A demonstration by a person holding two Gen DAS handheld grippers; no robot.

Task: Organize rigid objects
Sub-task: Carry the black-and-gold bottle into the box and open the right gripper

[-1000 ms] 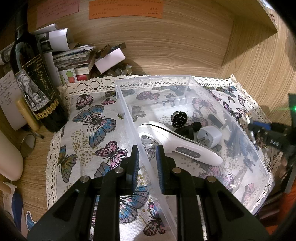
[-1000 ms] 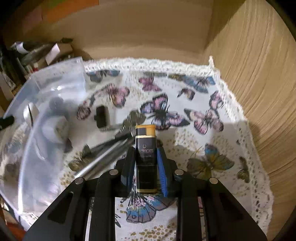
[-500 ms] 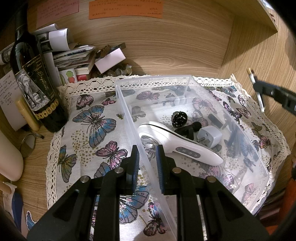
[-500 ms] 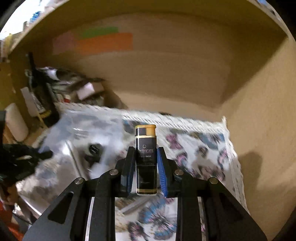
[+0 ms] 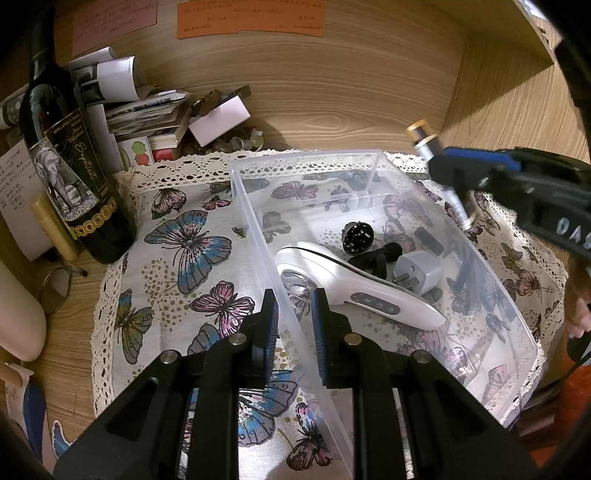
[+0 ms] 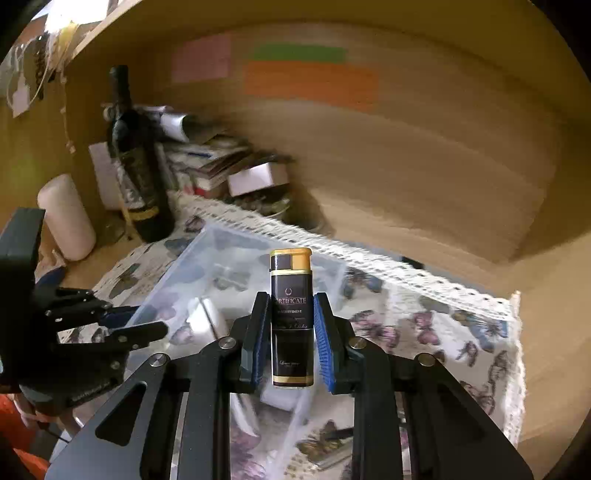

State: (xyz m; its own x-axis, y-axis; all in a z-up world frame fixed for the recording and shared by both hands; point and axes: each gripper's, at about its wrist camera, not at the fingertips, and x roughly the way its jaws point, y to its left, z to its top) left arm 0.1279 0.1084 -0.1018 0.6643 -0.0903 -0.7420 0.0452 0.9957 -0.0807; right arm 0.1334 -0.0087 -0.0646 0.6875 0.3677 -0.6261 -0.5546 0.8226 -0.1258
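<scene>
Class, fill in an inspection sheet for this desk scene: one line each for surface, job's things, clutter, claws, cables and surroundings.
Surface: wooden desk under a butterfly cloth with a lace edge.
Job's things: clear plastic bin holds a white handheld device, a grey plug and small black parts; a black and gold lighter is held in the air.
Clutter: wine bottle, paper pile, small round mirror.
Claws: left claw straddles the bin's near wall, contact unclear; right claw is shut on the lighter.
Cables: nothing seen.
Surroundings: wooden back wall with an orange note.
</scene>
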